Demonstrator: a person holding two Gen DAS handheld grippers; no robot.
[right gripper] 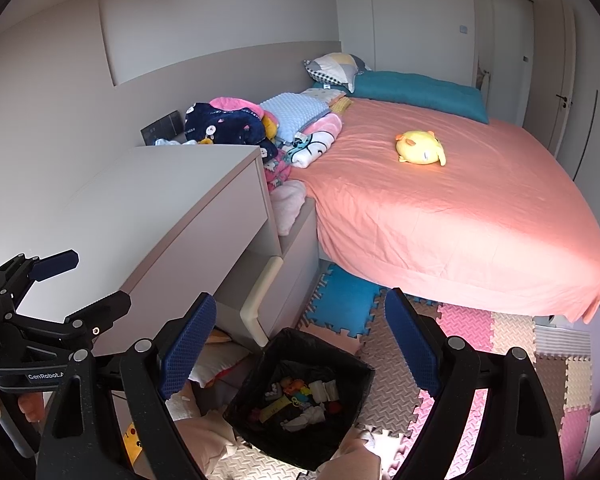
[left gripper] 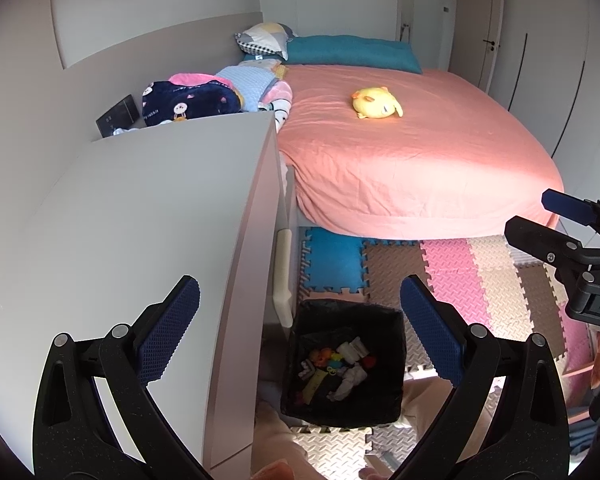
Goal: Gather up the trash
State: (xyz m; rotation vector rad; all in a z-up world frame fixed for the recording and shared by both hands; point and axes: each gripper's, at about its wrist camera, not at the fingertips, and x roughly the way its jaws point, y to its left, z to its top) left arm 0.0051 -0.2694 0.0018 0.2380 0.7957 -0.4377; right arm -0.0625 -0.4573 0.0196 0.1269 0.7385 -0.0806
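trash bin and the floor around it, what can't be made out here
- Trash bin contents: both views show small mixed items, too small to identify.
- Floor left of the bin: hidden by the white cabinet in the left wrist view.
- Yellow item: right wrist view, mostly covered by the right gripper.
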